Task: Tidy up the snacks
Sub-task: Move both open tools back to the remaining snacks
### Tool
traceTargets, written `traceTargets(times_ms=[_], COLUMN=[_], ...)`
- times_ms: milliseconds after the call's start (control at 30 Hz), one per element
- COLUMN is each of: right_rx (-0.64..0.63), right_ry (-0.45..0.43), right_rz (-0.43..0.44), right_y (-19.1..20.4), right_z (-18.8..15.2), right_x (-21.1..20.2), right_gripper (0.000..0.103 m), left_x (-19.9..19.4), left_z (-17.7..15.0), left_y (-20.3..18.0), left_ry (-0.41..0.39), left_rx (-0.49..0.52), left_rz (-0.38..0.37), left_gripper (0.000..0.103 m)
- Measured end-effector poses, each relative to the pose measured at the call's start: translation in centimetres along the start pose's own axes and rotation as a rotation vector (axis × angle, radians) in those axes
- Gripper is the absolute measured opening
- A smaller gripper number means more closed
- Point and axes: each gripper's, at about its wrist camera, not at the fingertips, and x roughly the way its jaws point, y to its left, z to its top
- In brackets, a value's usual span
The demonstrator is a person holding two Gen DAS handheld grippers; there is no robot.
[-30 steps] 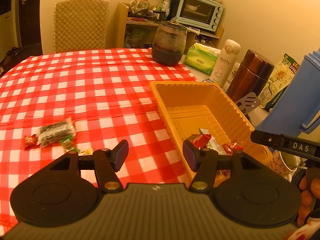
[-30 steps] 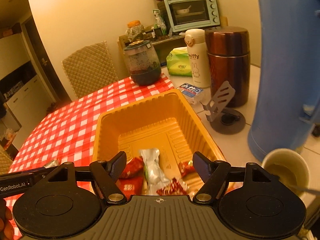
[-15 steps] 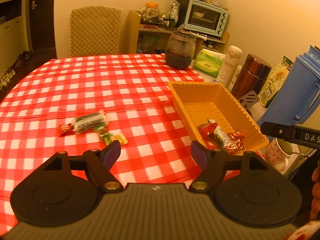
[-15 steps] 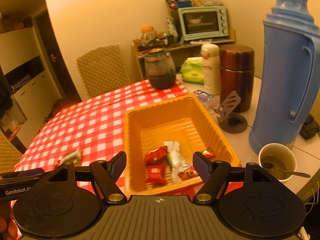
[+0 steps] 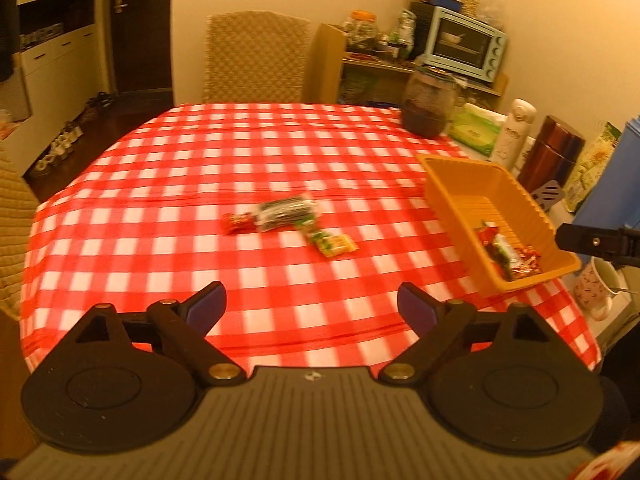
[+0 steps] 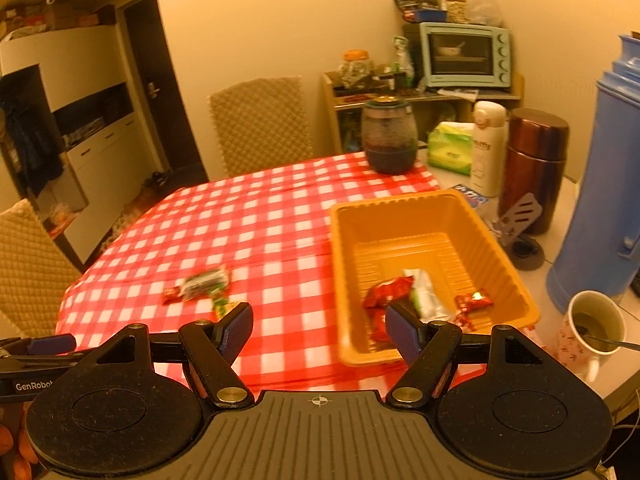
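Observation:
An orange tray at the table's right edge holds several wrapped snacks. A dark snack pack, a small red candy and a green-yellow snack lie on the red checked tablecloth, also shown blurred in the right wrist view. My left gripper is open and empty, held off the table's near edge. My right gripper is open and empty, near the tray's front left corner.
A dark glass jar, a white bottle, a brown flask, a blue thermos and a mug stand at the right. Chairs stand at the far side and left. A toaster oven sits on a shelf behind.
Both grippers have pulled back and up from the tray, so more of the table shows. The left gripper has opened wider. The snacks have not moved.

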Motion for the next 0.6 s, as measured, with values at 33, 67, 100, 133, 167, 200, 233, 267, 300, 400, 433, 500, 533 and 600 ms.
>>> traceTargets(times_ms=[33, 67, 100, 133, 167, 200, 233, 267, 300, 400, 433, 500, 533, 600], right_rx=[-0.005, -0.009, -0.014, -0.019, -0.024, -0.029, -0.034, -0.037, -0.04, -0.045, -0.052, -0.064, -0.068, -0.076], right_ry=[0.002, 0.004, 0.005, 0.007, 0.01, 0.011, 0.012, 0.012, 0.011, 0.014, 0.016, 0.019, 0.021, 0.023], right_rz=[0.007, 0.012, 0.017, 0.022, 0.027, 0.032, 0.037, 0.042, 0.05, 0.069, 0.072, 0.08, 0.084, 0.094], right_y=[0.3, 0.7, 1.0, 1.3, 1.6, 1.9, 2.2, 2.5, 2.7, 3.5, 3.8, 4.3, 4.6, 5.1], right_z=[-0.1, -0.1, -0.2, -0.3, -0.3, -0.3, -0.4, -0.5, -0.5, -0.7, -0.7, -0.8, -0.8, -0.9], right_x=[0.0, 0.1, 0.1, 0.2, 0.3, 0.4, 0.5, 0.6, 0.7, 1.2, 1.4, 2.0, 2.4, 3.1], right_gripper=[0.073, 0.073, 0.073, 0.073, 0.073, 0.073, 0.073, 0.073, 0.073, 0.073, 0.073, 0.073, 0.073, 0.073], left_x=[-0.2, -0.4, -0.6, -0.8, -0.9, -1.0, -1.2, -1.3, -1.3, -1.4, -1.4, -1.2, -1.1, -0.8], left_z=[-0.1, -0.2, -0.2, -0.3, -0.3, -0.3, -0.3, -0.3, -0.3, -0.3, -0.3, -0.3, -0.3, -0.2], left_y=[0.4, 0.9, 1.2, 1.6, 1.9, 2.2, 2.5, 2.8, 3.0, 3.6, 3.8, 4.1, 4.3, 4.7], left_ry=[-0.002, -0.005, -0.007, -0.011, -0.014, -0.016, -0.018, -0.019, -0.022, -0.026, -0.026, -0.025, -0.024, -0.024], left_rx=[-0.004, -0.009, -0.013, -0.017, -0.019, -0.022, -0.026, -0.029, -0.031, -0.036, -0.039, -0.044, -0.044, -0.044], left_rz=[0.009, 0.016, 0.024, 0.033, 0.038, 0.042, 0.045, 0.045, 0.044, 0.049, 0.052, 0.058, 0.059, 0.064], left_gripper=[0.093, 0.094, 0.095, 0.096, 0.096, 0.096, 0.096, 0.096, 0.096, 0.096, 0.096, 0.096, 0.096, 0.096])
